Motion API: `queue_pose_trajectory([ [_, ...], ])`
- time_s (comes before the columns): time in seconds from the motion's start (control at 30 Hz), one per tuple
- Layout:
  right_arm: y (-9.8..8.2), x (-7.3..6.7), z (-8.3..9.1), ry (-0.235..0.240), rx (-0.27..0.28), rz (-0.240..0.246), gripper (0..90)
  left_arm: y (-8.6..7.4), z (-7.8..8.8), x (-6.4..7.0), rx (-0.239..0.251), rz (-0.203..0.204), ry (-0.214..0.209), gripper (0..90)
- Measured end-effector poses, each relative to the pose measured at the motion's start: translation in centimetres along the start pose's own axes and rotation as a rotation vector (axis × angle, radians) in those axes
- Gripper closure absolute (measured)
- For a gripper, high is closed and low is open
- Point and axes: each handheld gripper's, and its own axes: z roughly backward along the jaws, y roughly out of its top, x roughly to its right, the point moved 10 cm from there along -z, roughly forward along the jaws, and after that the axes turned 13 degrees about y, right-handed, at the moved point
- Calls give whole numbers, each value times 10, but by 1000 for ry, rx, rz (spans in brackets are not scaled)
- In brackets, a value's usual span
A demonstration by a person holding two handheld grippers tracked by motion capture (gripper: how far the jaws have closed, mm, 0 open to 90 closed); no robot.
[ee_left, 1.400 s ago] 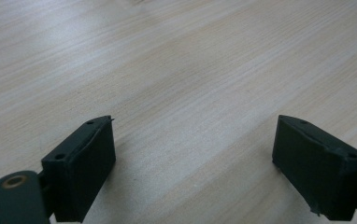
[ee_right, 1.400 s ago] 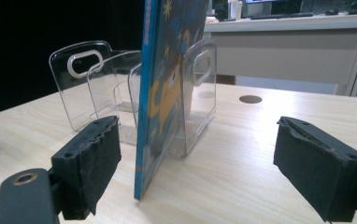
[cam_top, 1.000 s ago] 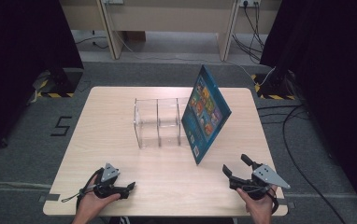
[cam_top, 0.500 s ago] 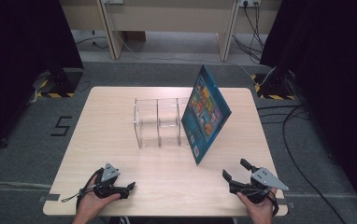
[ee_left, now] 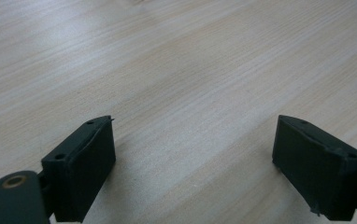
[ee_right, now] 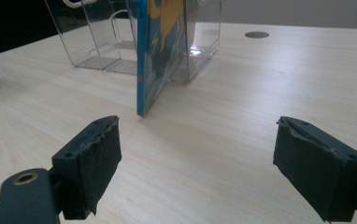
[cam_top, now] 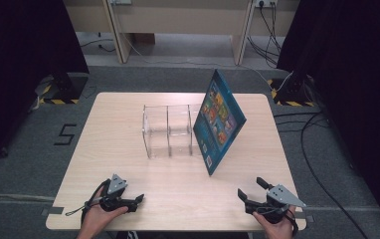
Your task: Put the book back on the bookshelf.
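**Ana:** High view showed a pale wooden table (cam_top: 128,149) with a clear plastic divider rack (cam_top: 168,130) near its middle. A blue picture book (cam_top: 219,119) stood on its lower edge, tilted so that it leaned against the rack's right side. Most likely the rack was what propped it upright.

**Ben:** And the hands?

**Ana:** Both sat at the table's near edge, well apart from the book. The left gripper (cam_top: 134,200) lay low by the left hand (cam_top: 96,219); the right gripper (cam_top: 250,191) pointed towards the book. Each had its jaws spread wide and held nothing.

**Ben:** Did the gripper views add anything?

**Ana:** Right gripper view looked along the tabletop and caught the book's spine edge-on, resting on the wood, with the rack's transparent walls behind it, plus a round hole (ee_right: 256,34) in the table beyond. Left gripper view showed bare wood grain between its parted jaws.
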Motion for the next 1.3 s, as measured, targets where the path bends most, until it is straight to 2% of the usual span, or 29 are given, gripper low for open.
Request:
queue_pose_trajectory([
  [0.53,-26,-6,-1,11,-102,-18,157,0,0,0,0,0,0,123],
  [0.97,-44,-8,3,-15,-173,-9,157,0,0,0,-1,-1,-1,123],
  [1.1,-48,-7,4,-34,-194,17,157,0,0,0,-1,-1,-1,123],
  [1.3,-56,-7,5,-45,-234,15,157,0,0,0,-1,-1,-1,123],
])
